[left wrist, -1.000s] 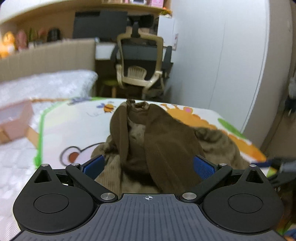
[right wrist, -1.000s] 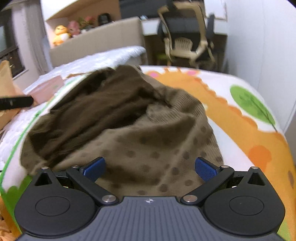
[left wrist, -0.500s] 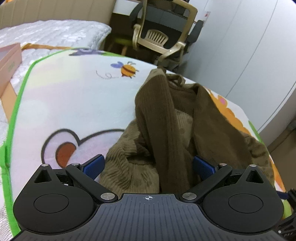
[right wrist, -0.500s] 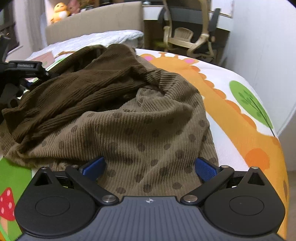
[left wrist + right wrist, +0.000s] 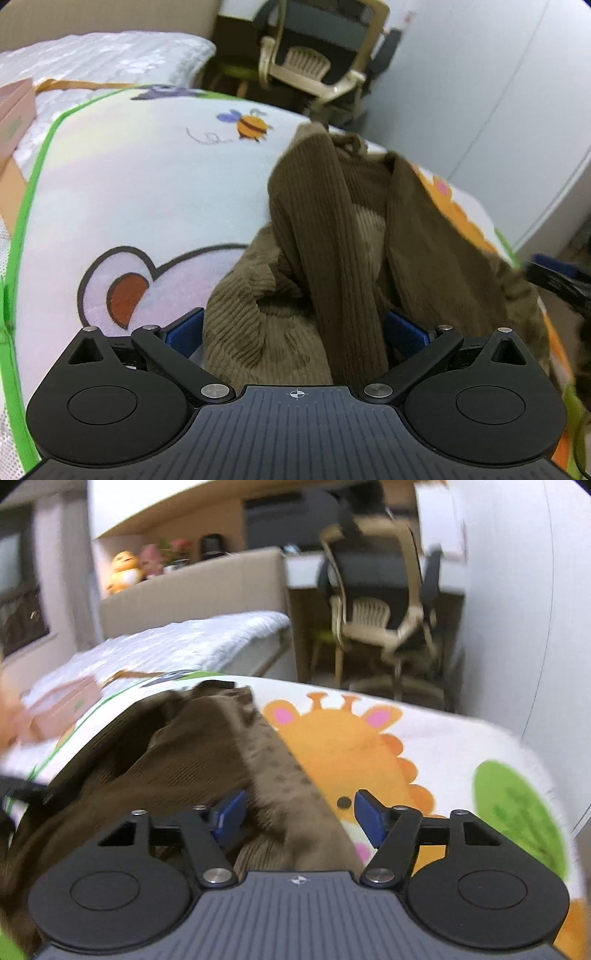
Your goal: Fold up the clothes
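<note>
Your right tongs (image 5: 299, 818) are closing around the brown garment's (image 5: 332, 251) edge; left tongs (image 5: 295, 332) gape over it. Next, spread it flat.

A home bedroom.
A quilted bed (image 5: 192, 642), plush toys (image 5: 123, 572) on its headboard, desk chair (image 5: 384, 609) beyond.

No text to read here: the green mark on the pink box (image 5: 14, 122) is too blurred.
</note>
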`<state>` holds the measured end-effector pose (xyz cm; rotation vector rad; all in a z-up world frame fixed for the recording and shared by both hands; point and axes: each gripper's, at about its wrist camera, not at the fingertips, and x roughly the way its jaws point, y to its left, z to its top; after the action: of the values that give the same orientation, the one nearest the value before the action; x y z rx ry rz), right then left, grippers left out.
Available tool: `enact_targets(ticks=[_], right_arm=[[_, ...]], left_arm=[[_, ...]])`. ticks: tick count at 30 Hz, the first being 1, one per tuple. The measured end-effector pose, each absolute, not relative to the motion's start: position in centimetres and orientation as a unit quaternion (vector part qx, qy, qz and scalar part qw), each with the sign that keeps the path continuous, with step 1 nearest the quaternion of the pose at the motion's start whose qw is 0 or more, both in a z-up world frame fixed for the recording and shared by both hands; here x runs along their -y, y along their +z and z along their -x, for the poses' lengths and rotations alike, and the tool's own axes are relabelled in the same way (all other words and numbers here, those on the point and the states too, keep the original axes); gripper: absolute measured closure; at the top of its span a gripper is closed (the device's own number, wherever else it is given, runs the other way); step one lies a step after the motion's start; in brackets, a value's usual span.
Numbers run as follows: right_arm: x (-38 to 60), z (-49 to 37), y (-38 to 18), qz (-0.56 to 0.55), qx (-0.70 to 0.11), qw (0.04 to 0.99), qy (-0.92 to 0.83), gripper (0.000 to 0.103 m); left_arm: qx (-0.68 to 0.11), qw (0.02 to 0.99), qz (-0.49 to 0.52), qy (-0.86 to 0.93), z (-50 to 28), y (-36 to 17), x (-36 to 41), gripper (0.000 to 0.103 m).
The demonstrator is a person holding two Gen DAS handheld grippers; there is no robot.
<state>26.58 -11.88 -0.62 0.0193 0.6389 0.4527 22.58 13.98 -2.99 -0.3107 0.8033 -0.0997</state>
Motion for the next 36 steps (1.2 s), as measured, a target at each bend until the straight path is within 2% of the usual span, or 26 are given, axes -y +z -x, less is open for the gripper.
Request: enact_targets(ticks=[2, 4, 5, 6, 7, 12, 14, 18, 20, 22, 25, 27, 28, 34, 36], right_arm=[[11.0, -28.7, -1.6, -0.021, -0.331, 0.914, 0.232, 0.038], [9.8, -29.6, -2.7, -0.017, -0.349, 0.904, 0.247, 0.044], [9.1, -29.5, -3.4, -0.014, -0.359, 0.897, 0.257, 0.056], [8.5, -29.2, -3.8, -0.007, -0.366, 0.892, 0.266, 0.061], [8.0, -28.6, -4.0, 0.005, -0.363, 0.893, 0.265, 0.061], [9.1, -23.8, -3.5, 0.013, -0.373, 0.885, 0.279, 0.065], [10.5, -20.5, -3.5, 0.022, -0.373, 0.883, 0.283, 0.065], [14.1, -14.0, -3.4, 0.021, -0.375, 0.882, 0.284, 0.065], [15.9, -11.2, -3.0, 0.032, -0.371, 0.887, 0.273, 0.065], [17.2, -8.8, -2.0, 0.05, -0.353, 0.9, 0.251, 0.064], [18.3, -6.0, 0.5, 0.049, -0.318, 0.912, 0.254, 0.061], [18.3, -4.2, 1.9, 0.036, -0.31, 0.905, 0.288, 0.052], [18.2, -3.6, 2.2, 0.028, -0.316, 0.896, 0.31, 0.05], [17.5, -2.8, 0.7, -0.038, -0.385, 0.846, 0.368, 0.045], [17.5, -3.0, 0.1, -0.062, -0.402, 0.836, 0.368, 0.044]], left_arm=[[-0.373, 0.918, 0.129, -0.04, -22.4, -2.9, -13.9, 0.0], [-0.376, 0.918, 0.118, -0.048, -22.5, -3.1, -13.9, 0.004], [-0.378, 0.918, 0.112, -0.051, -22.6, -3.2, -13.9, 0.015], [-0.38, 0.917, 0.106, -0.055, -22.6, -3.4, -13.9, 0.023], [-0.375, 0.919, 0.105, -0.053, -22.6, -3.3, -13.7, 0.025], [-0.383, 0.918, 0.083, -0.063, -20.6, -2.8, -11.9, 0.053], [-0.39, 0.914, 0.078, -0.08, -18.7, -2.4, -10.9, 0.056], [-0.409, 0.901, 0.064, -0.127, -13.1, -2.2, -8.2, 0.055], [-0.416, 0.894, 0.058, -0.155, -10.1, -2.2, -6.9, 0.048], [-0.42, 0.889, 0.052, -0.174, -7.5, -1.9, -5.9, 0.045], [-0.396, 0.899, 0.045, -0.179, -5.6, 0.0, -5.9, 0.027], [-0.368, 0.91, 0.057, -0.181, -5.3, 1.7, -6.3, 0.012], [-0.353, 0.915, 0.063, -0.182, -5.2, 2.6, -6.5, 0.01], [-0.36, 0.912, 0.078, -0.177, -7.6, 1.7, -5.0, 0.011], [-0.378, 0.906, 0.092, -0.169, -8.1, 0.3, -4.8, 0.019]])
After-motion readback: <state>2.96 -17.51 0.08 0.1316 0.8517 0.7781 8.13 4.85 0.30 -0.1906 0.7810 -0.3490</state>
